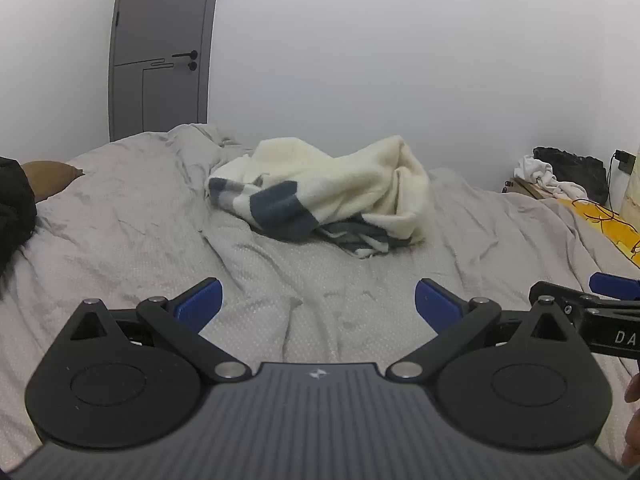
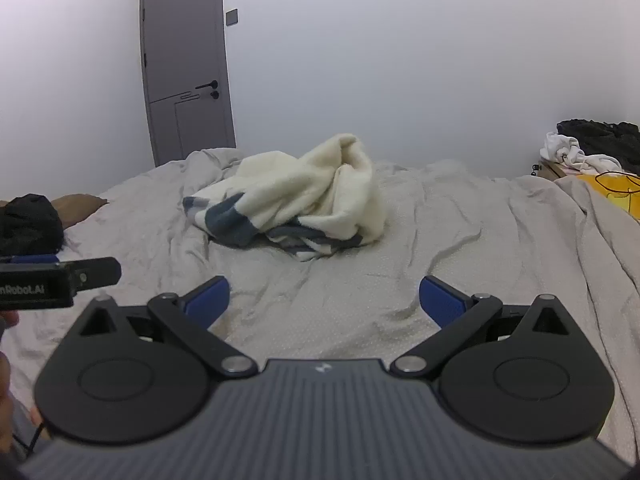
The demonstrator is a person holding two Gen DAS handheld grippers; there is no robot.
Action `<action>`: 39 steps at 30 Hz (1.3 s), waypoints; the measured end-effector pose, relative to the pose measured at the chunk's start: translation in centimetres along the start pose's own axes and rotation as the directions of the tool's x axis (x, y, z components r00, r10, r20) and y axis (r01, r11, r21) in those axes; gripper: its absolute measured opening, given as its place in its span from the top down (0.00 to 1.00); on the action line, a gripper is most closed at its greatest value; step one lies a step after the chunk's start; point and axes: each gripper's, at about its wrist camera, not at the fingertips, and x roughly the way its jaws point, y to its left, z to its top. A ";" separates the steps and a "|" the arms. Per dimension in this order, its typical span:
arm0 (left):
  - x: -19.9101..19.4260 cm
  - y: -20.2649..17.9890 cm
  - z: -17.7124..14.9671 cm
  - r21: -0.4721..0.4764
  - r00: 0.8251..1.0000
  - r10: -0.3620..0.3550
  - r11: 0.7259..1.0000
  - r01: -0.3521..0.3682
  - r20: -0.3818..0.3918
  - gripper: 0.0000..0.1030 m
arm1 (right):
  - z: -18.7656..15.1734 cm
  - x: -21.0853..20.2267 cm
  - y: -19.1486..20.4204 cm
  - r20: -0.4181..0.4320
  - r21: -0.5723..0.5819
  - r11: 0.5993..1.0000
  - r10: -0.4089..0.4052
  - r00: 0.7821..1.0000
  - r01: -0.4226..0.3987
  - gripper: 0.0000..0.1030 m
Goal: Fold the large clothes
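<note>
Left gripper (image 1: 318,304), right gripper (image 2: 324,300): fingers spread wide, nothing held, over grey bedsheet (image 1: 280,280). Partial lettering "DA", "nRobot.AI" on gripper bodies. Ahead, well apart: cream sweater (image 1: 332,184), crumpled heap, slate-blue bands.

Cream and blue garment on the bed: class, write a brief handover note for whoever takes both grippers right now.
Left gripper: open, empty, hovering over the grey bedsheet.
Right gripper: open, empty, beside it.
Cream and blue garment: crumpled in a heap mid-bed, ahead of both grippers, untouched.
Done: nothing visible; no fold made.
Left: reach in, spread the garment flat, then fold it.
</note>
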 end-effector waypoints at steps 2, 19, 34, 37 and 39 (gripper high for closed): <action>0.0 0.0 0.0 0.001 1.000 -0.001 1.000 0.001 -0.005 0.00 | 0.0 0.1 0.2 -0.004 -0.008 1.000 0.005 1.000 -0.005 0.00; -0.5 0.1 0.0 0.008 1.000 0.000 1.000 0.000 -0.010 0.00 | -0.7 0.3 0.5 -0.021 -0.028 1.000 -0.009 1.000 0.008 0.00; -0.3 -0.1 0.1 0.005 1.000 0.003 1.000 -0.003 -0.013 0.00 | -0.6 0.4 0.1 -0.025 -0.010 1.000 -0.023 0.999 0.023 0.00; -0.3 0.0 0.1 0.004 1.000 0.003 1.000 -0.003 -0.013 0.00 | -0.5 0.5 0.1 -0.029 -0.008 1.000 -0.022 0.999 0.021 0.00; -0.3 0.0 0.1 0.004 1.000 0.002 1.000 -0.002 -0.013 0.00 | -0.5 0.5 0.2 -0.030 -0.008 1.000 -0.023 0.999 0.023 0.00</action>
